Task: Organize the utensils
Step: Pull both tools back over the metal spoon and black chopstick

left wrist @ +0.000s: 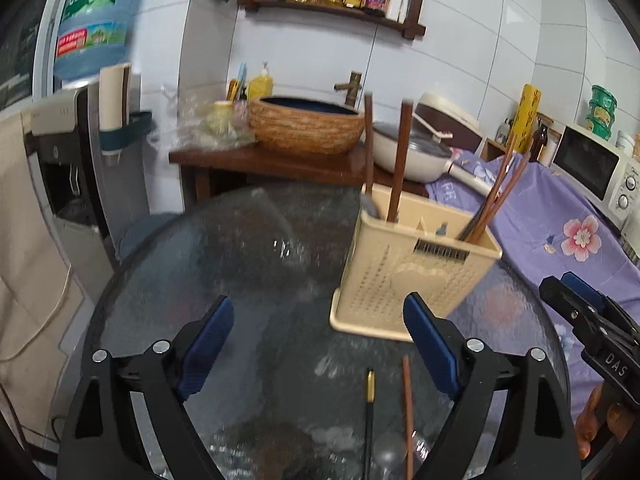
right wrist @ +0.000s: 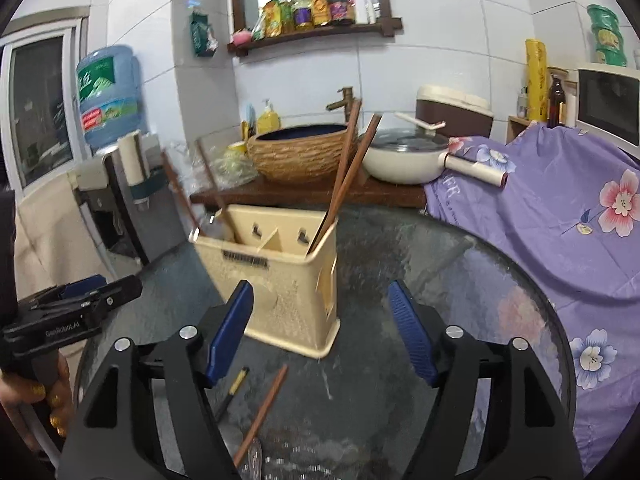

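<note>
Utensils half sorted. Cream caddy (left wrist: 412, 268) stands upright on the glass worktop (left wrist: 240, 264), already holding brown chopsticks: one pair in its right compartment (left wrist: 498, 196), two upright sticks (left wrist: 400, 160) at the left end. Loose on the worktop, near edge: a brown chopstick (left wrist: 407, 412), a black chopstick with gold band (left wrist: 369, 412), and what looks like a spoon bowl (left wrist: 386, 458) between them, blurred, can't confirm.

Left tongs (left wrist: 320, 348): blue pads wide apart, nothing held, hovering over the loose pieces with the caddy just beyond. Right tongs (right wrist: 320, 336): also wide apart and empty, aimed at the caddy front; same brown stick (right wrist: 262, 412) and black stick (right wrist: 232, 390) lie below and to their left.

Likely step: pick up a loose stick and drop it in the caddy. How I'd do it:
- Take one stick at a time. They lie close, roughly parallel, so a wide grab risks both.
- Left tongs are better lined up. Come down with pads straddling the stick across its length, grip near the upper third so the tip hangs down.
- Glass is slick and the stick is thin; expect it to roll or skid. Close slowly, pads low.
- Match by colour: brown with the brown pairs; black where there's room.
- Caddy is light; free tongs could steady its wall during insertion.
</note>
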Motion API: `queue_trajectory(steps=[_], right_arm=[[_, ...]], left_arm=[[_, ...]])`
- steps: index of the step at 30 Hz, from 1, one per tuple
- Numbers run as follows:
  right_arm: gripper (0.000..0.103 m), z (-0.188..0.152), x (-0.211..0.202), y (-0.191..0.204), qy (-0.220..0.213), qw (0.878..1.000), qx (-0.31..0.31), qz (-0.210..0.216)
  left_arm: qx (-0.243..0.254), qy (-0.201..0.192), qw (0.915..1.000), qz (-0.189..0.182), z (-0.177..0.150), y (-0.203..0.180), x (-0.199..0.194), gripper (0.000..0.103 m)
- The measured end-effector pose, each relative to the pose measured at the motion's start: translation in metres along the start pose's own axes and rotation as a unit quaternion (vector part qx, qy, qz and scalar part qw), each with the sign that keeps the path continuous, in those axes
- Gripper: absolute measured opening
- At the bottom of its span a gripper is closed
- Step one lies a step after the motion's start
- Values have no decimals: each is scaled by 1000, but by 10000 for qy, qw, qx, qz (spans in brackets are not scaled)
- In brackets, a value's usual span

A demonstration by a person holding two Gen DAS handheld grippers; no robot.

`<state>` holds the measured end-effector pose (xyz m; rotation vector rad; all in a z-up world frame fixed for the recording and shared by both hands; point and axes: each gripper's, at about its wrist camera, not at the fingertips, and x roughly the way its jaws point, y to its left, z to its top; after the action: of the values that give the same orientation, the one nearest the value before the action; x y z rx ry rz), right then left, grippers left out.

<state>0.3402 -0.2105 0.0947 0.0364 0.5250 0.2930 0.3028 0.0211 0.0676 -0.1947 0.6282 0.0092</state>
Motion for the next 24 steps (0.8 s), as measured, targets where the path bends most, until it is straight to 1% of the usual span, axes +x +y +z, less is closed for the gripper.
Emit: queue_trajectory(steps=[3,5,7,10,16,20,21,24], right_arm=[[71,-24,-2,5,286,9994,-121,143],[71,-41,-2,7,499,9983,-158,253],[72,-60,-1,9,739,9964,-203,370],[72,-85,2,14,1091,9927,-312,412],[72,-118,-3,23,1451,9871,-469,499],[72,-129,-5,29,1667,9828,-571,547],[71,-131,-5,31,1707,9818,-621,547],[61,-140,-1,41,1886,9771,-869,468]], left_arm=[[162,225,9996,52,-23,5,1,87],[218,286,9993,107,-34,9,-1,90],[228,357,9991,86,-46,12,-5,92],[241,540,9982,27,-63,17,-7,93],[224,857,9960,-84,-89,24,-7,93],[339,1055,9938,-70,-103,23,-3,93],[368,1077,9935,-76,-105,22,-3,93],[419,1122,9928,-77,-110,19,-2,92]])
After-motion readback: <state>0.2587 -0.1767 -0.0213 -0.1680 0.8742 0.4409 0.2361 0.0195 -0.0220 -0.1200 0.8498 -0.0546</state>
